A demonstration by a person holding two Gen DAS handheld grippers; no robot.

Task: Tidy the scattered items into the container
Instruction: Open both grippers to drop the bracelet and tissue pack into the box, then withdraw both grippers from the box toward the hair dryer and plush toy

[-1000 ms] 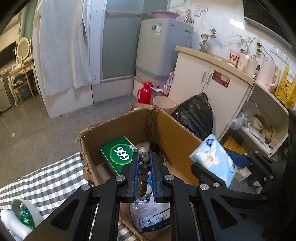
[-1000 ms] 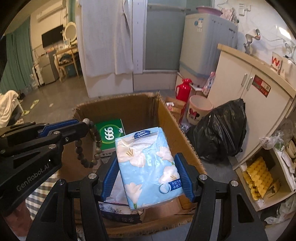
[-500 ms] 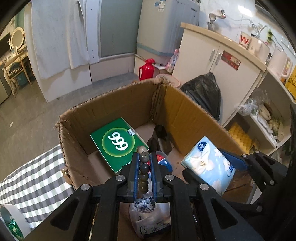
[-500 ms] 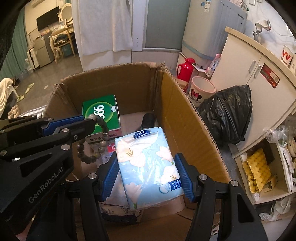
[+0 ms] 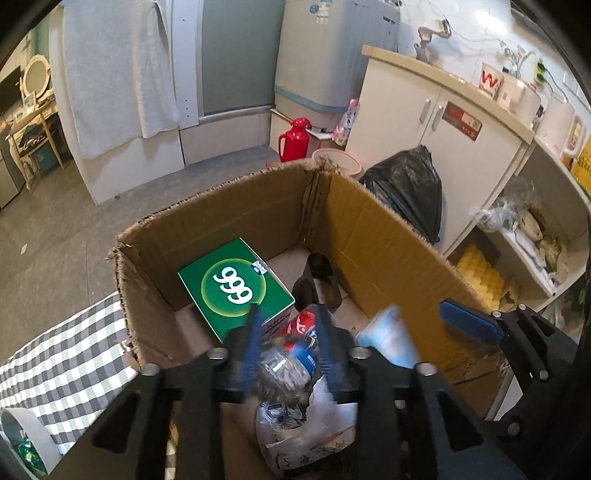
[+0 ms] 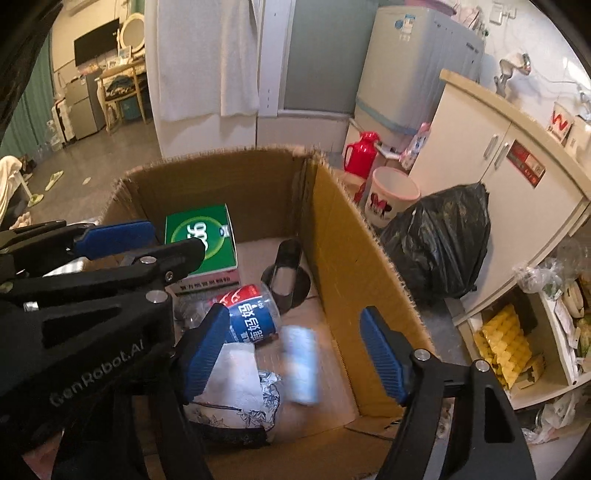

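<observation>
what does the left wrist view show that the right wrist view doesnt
Only the left wrist view shows the checked cloth and the white kettle.

Only the right wrist view shows the mirror, the dark screen and the slippers on the floor.

Both show the cardboard box holding the green 999 box and a plastic bottle, the blurred blue tissue pack, both tongs opening, the red flask and the black bag.

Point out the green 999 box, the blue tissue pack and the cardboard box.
green 999 box (image 5: 232,284), left wrist view, printed top face
blue tissue pack (image 6: 301,365), right wrist view, blurred middle
cardboard box (image 6: 343,243), right wrist view, inner right wall
</observation>
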